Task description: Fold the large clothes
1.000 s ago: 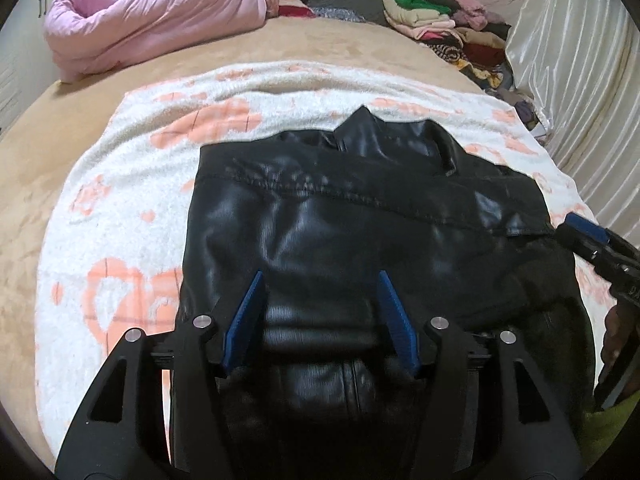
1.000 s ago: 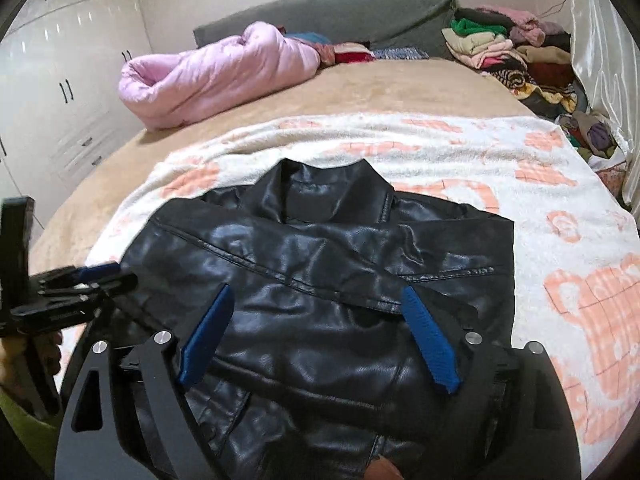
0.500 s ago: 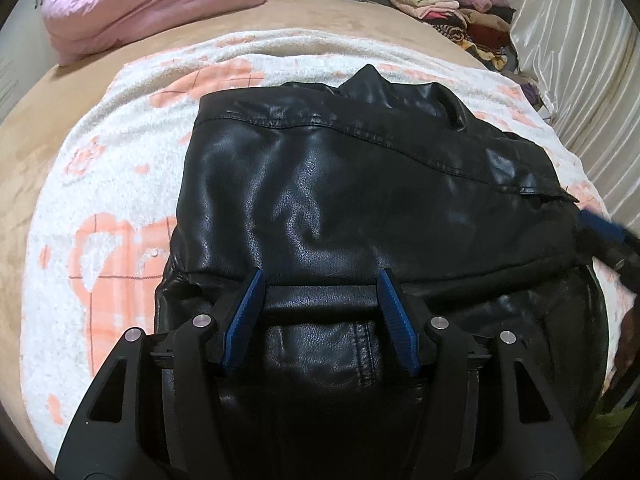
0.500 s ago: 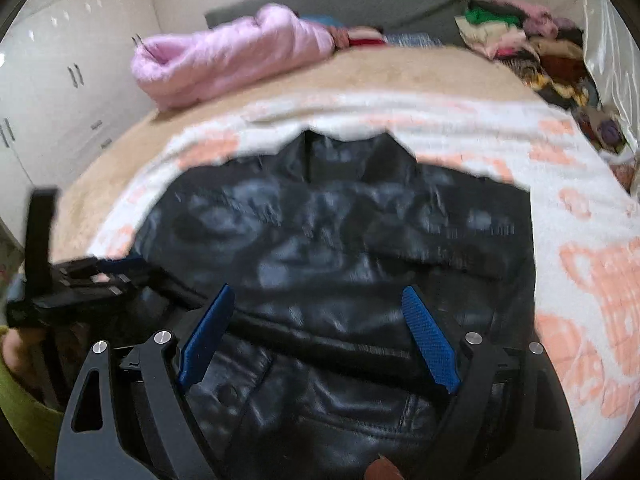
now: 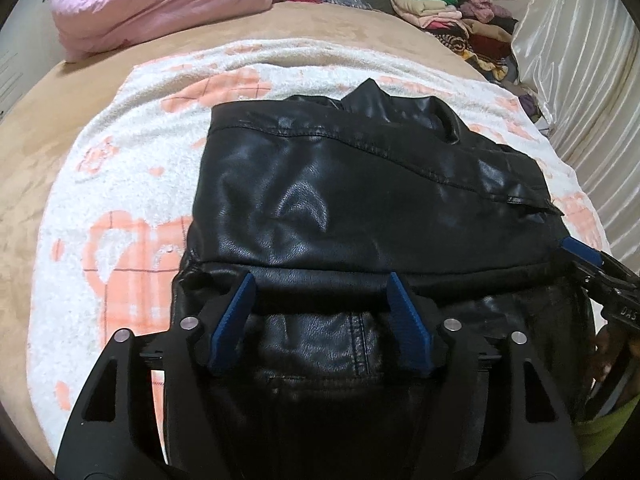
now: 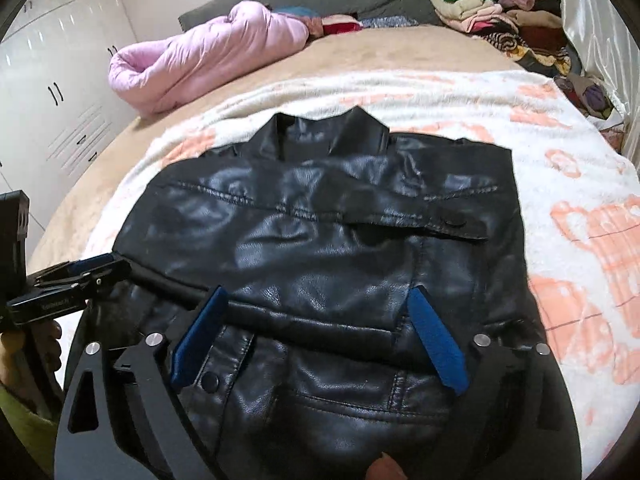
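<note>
A black leather jacket (image 5: 360, 200) lies on a white and orange blanket (image 5: 120, 200), collar at the far end, its sides folded in. It also shows in the right wrist view (image 6: 328, 232). My left gripper (image 5: 322, 284) is open, its blue pads over the jacket's near part on the left half. My right gripper (image 6: 320, 300) is open over the jacket's near part on the right half. Each gripper shows at the edge of the other's view: the right one (image 5: 592, 260), the left one (image 6: 84, 268).
The blanket (image 6: 560, 168) covers a tan bed (image 5: 32, 128). A rolled pink duvet (image 5: 160, 0) lies at the far left. A pile of folded clothes (image 5: 452, 12) sits at the far right by a shiny curtain (image 5: 580, 60). White wardrobes (image 6: 52, 80) stand left.
Both grippers moved forward over the jacket and then drew back a little. The jacket's lower part now lies with a fold line across it near the pads.
</note>
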